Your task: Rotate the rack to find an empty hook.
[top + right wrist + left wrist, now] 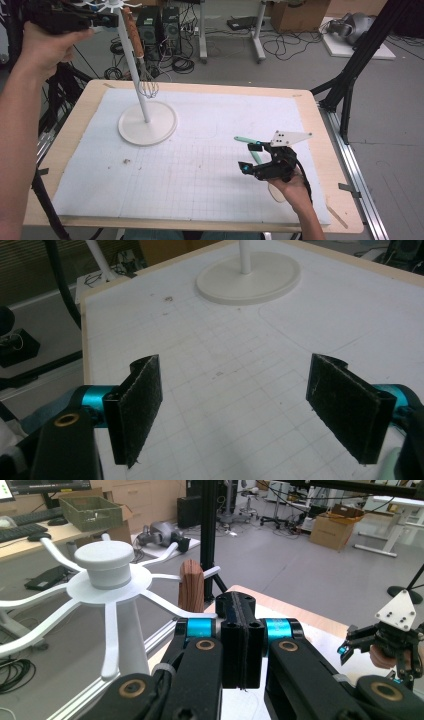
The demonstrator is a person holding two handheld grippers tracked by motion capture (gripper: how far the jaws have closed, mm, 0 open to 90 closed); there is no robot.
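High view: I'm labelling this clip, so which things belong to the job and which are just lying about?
Job:
white spoked utensil rack
wooden-handled wire whisk hanging on it
mint-green-handled utensil on the mat
shut left gripper, open right gripper

Lying about:
brown cardboard box
black computer towers
floor cables

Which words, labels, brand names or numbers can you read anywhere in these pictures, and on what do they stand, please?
None can be read.
The white mat bears only a faint printed grid, no figures.
The cardboard box on the floor and the monitor are too small and blurred to tell whether they carry text.
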